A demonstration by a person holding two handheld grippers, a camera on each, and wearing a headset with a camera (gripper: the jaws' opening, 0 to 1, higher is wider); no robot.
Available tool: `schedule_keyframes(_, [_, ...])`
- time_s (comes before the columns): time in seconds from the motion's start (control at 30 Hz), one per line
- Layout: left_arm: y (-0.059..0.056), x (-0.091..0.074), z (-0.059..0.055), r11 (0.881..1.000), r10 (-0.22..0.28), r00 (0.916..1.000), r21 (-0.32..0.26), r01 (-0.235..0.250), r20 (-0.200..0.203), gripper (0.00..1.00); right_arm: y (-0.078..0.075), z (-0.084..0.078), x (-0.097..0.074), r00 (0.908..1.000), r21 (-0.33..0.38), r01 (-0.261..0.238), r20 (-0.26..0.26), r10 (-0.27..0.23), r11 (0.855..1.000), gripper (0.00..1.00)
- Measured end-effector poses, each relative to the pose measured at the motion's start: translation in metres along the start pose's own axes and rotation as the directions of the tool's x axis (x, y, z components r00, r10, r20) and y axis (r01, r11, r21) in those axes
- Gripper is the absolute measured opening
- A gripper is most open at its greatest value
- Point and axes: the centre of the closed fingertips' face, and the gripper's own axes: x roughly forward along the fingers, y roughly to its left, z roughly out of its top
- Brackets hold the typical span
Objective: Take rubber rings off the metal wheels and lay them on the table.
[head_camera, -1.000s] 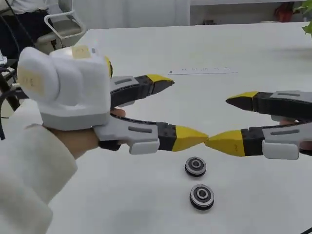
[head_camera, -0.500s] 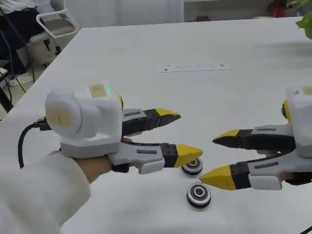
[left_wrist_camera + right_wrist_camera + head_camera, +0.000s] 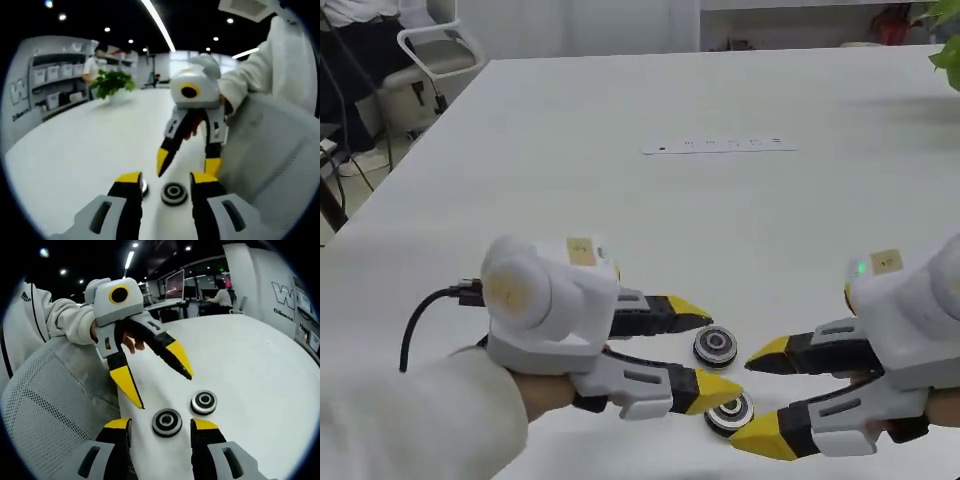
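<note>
Two metal wheels with black rubber rings lie flat on the white table (image 3: 620, 200). The far wheel (image 3: 716, 346) sits in the gap of my left gripper (image 3: 708, 350), which is open and low over the table. The near wheel (image 3: 730, 412) is partly hidden under that gripper's lower yellow tip, just ahead of my open right gripper (image 3: 756, 402). In the left gripper view, one wheel (image 3: 174, 193) lies between the jaws of the left gripper (image 3: 166, 178); another wheel (image 3: 143, 186) peeks from behind a jaw. In the right gripper view, one wheel (image 3: 167, 422) lies between the jaws of the right gripper (image 3: 161, 424), the second wheel (image 3: 204, 402) beyond.
A thin white strip (image 3: 718, 145) lies mid-table. A black cable (image 3: 420, 320) trails from the left gripper. A chair (image 3: 435, 50) stands past the far left corner. A potted plant (image 3: 112, 82) sits on the table's far side. A mesh chair back (image 3: 55, 405) is close by.
Both grippers have come down and toward me, from above the wheels to their level. The lower tips that touched a second ago are apart.
</note>
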Motion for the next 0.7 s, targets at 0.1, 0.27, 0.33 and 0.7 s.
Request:
schedule_keyframes(0.1, [-0.005, 0.006, -0.012, 0.999, -0.016, 0.9987, 0.041, 0.018, -0.049, 0.34, -0.004, -0.005, 0.002, 0.9999, -0.003, 0.006, -0.015, -0.006, 1.000, 0.40])
schedule_keyframes(0.27, [-0.005, 0.012, -0.025, 0.999, -0.020, 0.9960, 0.039, 0.023, -0.087, 0.29, -0.008, -0.011, 0.003, 0.9992, -0.001, 0.020, -0.035, -0.020, 1.000, 0.36])
schedule_keyframes(0.33, [-0.004, 0.013, -0.029, 0.999, -0.017, 0.9948, 0.043, 0.021, -0.100, 0.27, -0.009, -0.013, 0.003, 0.9984, -0.004, 0.025, -0.051, -0.025, 1.000, 0.34])
schedule_keyframes(0.7, [-0.009, 0.022, -0.038, 0.998, -0.039, 0.9906, 0.053, 0.046, -0.131, 0.20, -0.011, -0.016, 0.007, 0.9975, -0.038, 0.025, -0.065, -0.027, 0.999, 0.30])
